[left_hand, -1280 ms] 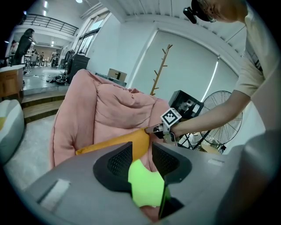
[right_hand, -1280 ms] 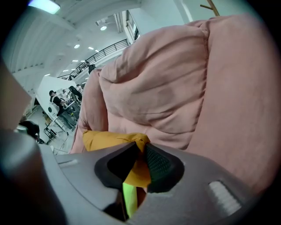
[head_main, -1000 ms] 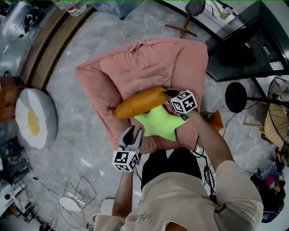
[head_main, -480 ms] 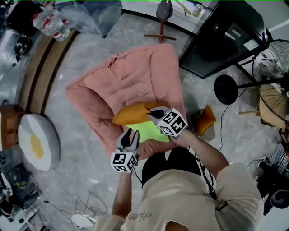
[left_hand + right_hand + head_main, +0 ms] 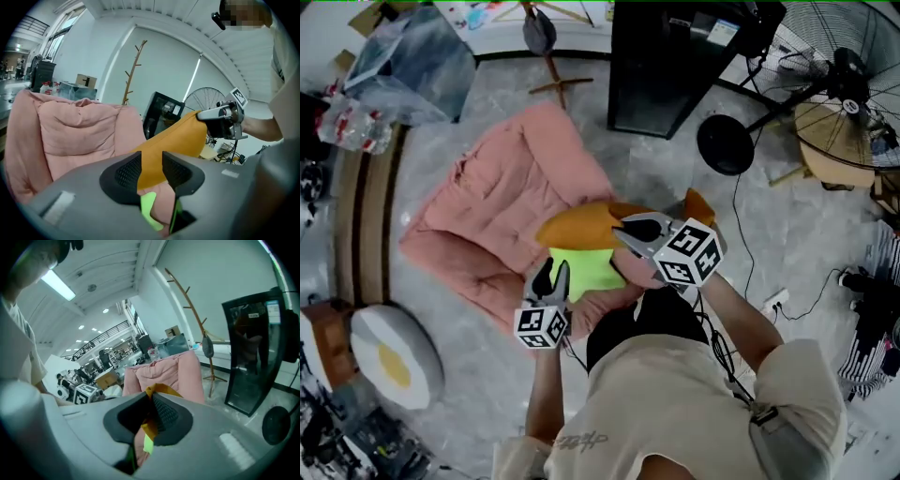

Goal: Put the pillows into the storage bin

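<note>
Nearest you, your left gripper [image 5: 549,272] hangs with jaws apart, empty, over the green pillow [image 5: 581,269]. Your right gripper [image 5: 623,228] is clamped on the orange pillow [image 5: 581,225]'s corner, above the pink lounger [image 5: 497,206].

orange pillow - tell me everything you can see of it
The orange pillow is plump, elongated, in plain mustard-orange fabric. The right gripper is shut on one end, holding it up so the pillow slants; the lower end lies over the green pillow on the pink cushion. The left gripper, open, doesn't touch it.
</note>
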Motion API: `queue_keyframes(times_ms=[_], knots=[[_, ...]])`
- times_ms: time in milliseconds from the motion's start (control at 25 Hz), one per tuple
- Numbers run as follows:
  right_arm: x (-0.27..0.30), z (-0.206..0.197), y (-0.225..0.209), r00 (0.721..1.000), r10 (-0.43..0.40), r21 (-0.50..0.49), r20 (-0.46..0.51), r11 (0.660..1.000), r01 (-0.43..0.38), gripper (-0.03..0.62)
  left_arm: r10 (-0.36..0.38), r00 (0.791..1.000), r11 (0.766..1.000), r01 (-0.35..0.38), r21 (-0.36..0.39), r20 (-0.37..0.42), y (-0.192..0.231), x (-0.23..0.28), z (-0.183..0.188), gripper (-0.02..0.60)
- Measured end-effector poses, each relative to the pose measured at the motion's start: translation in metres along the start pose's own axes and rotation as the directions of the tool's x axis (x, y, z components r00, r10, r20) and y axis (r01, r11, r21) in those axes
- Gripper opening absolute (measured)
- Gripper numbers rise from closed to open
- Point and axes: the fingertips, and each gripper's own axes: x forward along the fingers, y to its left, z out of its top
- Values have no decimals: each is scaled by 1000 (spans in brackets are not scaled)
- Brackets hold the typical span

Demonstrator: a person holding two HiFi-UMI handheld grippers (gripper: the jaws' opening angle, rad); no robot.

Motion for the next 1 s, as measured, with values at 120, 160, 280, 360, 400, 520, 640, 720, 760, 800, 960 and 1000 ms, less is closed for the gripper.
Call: queue_keyframes(times_ms=[120,160,280,360,400,520,640,720,760,800,960,1000], knots=[[-64,3,-27,992,-102,57,69,993,98,21,-62,998,997,62,42,-9,-27,27,11,152],[-86,2,-38,986,-143,71,90,988,137,21,-82,997,995,83,54,-12,-38,36,14,152],[-145,-11,-65,965,-214,137,149,971,194,21,-136,990,987,138,88,-27,-70,62,17,152],[-179,-23,-77,952,-253,169,172,960,224,21,-167,985,979,170,109,-40,-93,76,18,152],[-195,-29,-83,945,-274,182,178,953,243,21,-181,982,976,185,118,-46,-104,82,18,152],[-233,-46,-97,922,-343,223,179,927,302,21,-220,973,964,227,141,-65,-134,100,21,152],[-259,-72,-116,897,-418,261,146,891,373,23,-247,965,952,258,163,-85,-156,114,24,152],[-276,-94,-133,874,-472,284,116,859,427,23,-262,960,945,275,177,-97,-168,121,25,152],[-284,-105,-142,862,-497,301,103,841,449,23,-268,958,941,283,183,-103,-173,125,25,152],[-291,-116,-150,851,-516,324,92,824,465,23,-273,956,938,290,189,-110,-178,128,24,152],[-307,-167,-183,826,-562,431,45,757,492,23,-278,951,933,301,199,-137,-190,138,19,152],[-308,-181,-189,821,-570,453,30,740,497,23,-276,950,933,301,199,-143,-193,140,18,152]])
